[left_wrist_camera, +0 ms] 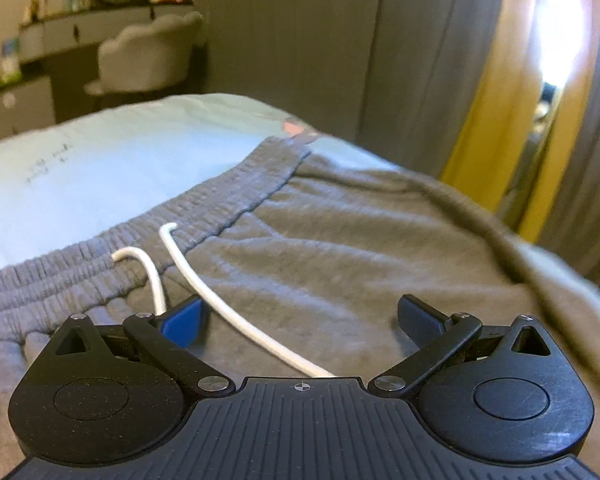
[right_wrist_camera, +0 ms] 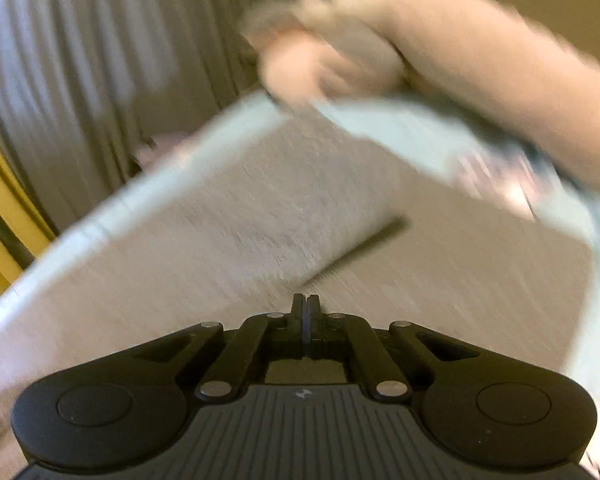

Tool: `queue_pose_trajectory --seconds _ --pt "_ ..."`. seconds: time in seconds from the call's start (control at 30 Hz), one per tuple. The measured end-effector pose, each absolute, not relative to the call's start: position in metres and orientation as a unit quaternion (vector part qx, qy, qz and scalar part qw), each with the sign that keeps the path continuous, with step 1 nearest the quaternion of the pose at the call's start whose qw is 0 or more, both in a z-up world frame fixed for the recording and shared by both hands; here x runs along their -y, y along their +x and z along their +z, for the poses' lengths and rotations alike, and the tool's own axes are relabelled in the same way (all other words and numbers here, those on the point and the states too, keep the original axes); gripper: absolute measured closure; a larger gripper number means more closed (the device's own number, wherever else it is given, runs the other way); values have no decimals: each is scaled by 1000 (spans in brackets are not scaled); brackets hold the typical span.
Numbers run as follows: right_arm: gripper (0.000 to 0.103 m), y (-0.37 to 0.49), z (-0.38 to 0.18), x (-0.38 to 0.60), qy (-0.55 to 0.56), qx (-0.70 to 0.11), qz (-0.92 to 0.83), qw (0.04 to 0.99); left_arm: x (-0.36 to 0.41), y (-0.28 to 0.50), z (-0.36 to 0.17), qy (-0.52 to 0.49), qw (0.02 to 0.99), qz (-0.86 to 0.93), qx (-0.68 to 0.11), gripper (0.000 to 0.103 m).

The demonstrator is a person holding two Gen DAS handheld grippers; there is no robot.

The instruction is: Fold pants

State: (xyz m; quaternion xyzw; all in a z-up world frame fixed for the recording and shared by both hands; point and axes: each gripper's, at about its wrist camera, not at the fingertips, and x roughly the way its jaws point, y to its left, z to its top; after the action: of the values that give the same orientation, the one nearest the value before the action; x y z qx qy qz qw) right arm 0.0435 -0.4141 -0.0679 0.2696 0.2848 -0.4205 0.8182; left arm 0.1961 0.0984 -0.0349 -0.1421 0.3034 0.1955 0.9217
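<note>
Grey knit pants (left_wrist_camera: 340, 248) lie spread on a pale blue bedsheet (left_wrist_camera: 100, 160), ribbed waistband (left_wrist_camera: 204, 204) toward the far edge, with a white drawstring (left_wrist_camera: 228, 308) trailing between the left gripper (left_wrist_camera: 300, 316) fingers, which stand wide apart above the cloth. Behind the bed sit a padded chair (left_wrist_camera: 148, 56) and grey curtains (left_wrist_camera: 420, 60). The right gripper (right_wrist_camera: 306, 308) has its jaws pressed together; whether they pinch fabric cannot be told through the blur. A forearm (right_wrist_camera: 480, 64) crosses ahead of it.
</note>
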Motion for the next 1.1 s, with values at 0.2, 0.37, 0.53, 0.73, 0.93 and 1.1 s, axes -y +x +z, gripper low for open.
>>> queue_pose_trajectory --seconds 0.2,0.37,0.53,0.73,0.93,1.1 --pt "96 16 -69 450 393 -230 -355 817 -90 194 -9 -181 918 101 -339 0" --pt "54 34 -75 474 412 -219 -330 821 -83 236 9 -217 902 19 -374 0" --pt "55 35 -80 491 429 -192 -327 820 -74 300 13 -217 890 11 -401 0" --pt "88 38 -85 511 449 -181 -326 812 -68 362 -25 -235 851 27 -469 11" --pt "85 36 -91 523 473 -162 -300 812 -71 381 -35 -260 844 6 -468 16" --pt "98 52 -88 523 461 -179 -314 810 -70 387 -41 -287 813 -2 -507 96"
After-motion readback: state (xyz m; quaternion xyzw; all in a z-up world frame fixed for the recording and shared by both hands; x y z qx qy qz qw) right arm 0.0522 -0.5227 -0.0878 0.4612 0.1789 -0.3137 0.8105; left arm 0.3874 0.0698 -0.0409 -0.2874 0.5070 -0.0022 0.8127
